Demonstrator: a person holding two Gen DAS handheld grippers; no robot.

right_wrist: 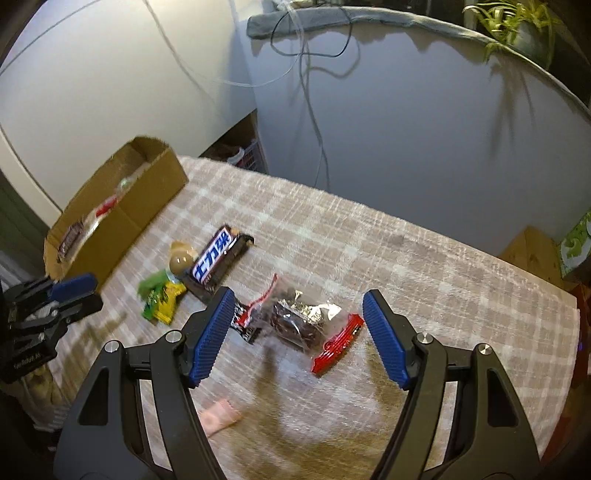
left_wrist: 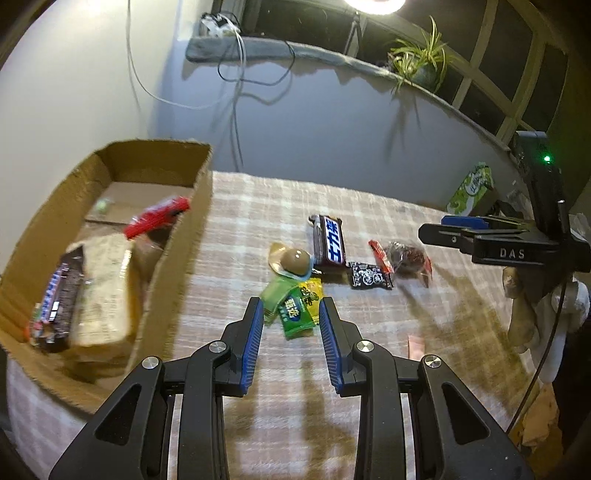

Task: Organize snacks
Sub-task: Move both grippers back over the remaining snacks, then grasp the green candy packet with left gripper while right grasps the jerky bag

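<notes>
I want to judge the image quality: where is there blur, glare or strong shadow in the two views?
Left wrist view: a lamp glares at the top edge, the cardboard box and its snacks are smeared by motion, and the plant casts long shadows on the wall. Right wrist view: the brownie packet is softly blurred and the fingers shadow the cloth.

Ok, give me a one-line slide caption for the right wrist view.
Open right gripper hovers above a clear-wrapped brown snack on the checked cloth, cardboard box behind at left.
</notes>
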